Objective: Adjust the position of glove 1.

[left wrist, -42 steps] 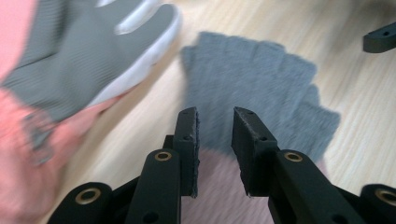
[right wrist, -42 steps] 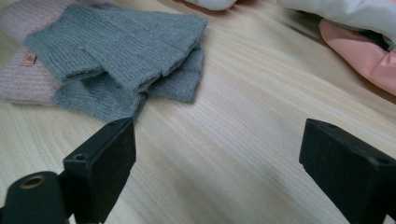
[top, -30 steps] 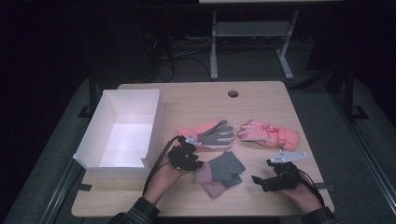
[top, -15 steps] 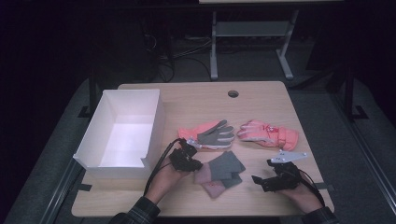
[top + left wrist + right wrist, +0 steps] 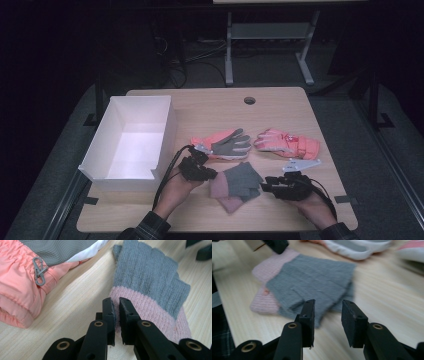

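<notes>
The left gripper has its jaws drawn nearly together, pinching the pink cuff edge of a knit glove. The glove's grey finger part stretches away ahead of the jaws and to their right. Off to the left of the same jaws lies a coral ski glove with a small grey clip on its cuff, apart from the gripper.

From the high view, the left gripper sits at the near left edge of the knit gloves, which lie on the wooden table between the two hands. There seem to be two knit gloves stacked, though the dim picture makes that hard to settle.

The right gripper holds its jaws apart with nothing between them, hovering just short of the grey corner of the knit gloves; its picture is blurred. In the high view the right gripper is just right of the knit gloves.

Beyond both grippers lie the coral ski glove and a second ski glove. A white box stands well left of the left gripper.
</notes>
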Action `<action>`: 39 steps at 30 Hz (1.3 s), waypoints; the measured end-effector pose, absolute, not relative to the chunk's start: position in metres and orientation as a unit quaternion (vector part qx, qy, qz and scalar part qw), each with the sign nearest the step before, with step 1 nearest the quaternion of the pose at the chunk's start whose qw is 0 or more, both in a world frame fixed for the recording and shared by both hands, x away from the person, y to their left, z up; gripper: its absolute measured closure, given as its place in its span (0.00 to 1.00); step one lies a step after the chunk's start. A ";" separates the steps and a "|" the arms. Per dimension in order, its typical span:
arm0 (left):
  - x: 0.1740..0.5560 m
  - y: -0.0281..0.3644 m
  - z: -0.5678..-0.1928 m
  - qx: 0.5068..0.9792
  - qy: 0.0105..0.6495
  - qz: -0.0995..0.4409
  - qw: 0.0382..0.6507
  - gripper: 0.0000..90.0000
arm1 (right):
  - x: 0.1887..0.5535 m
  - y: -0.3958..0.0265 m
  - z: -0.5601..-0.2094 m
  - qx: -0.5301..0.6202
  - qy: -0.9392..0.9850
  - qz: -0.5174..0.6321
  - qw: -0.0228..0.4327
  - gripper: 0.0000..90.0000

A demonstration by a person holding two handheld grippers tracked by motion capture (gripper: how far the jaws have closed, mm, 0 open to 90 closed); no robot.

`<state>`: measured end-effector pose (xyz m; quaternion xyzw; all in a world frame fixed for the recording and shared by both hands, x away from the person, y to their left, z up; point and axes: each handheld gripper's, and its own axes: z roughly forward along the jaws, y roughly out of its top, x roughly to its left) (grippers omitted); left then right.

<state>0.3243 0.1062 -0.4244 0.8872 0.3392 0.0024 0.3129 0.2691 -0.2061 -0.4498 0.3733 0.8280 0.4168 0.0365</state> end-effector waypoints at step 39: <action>0.306 0.105 -0.415 0.874 0.333 -0.069 0.348 0.93 | 0.288 -0.205 -0.445 0.389 0.836 0.384 0.041 0.99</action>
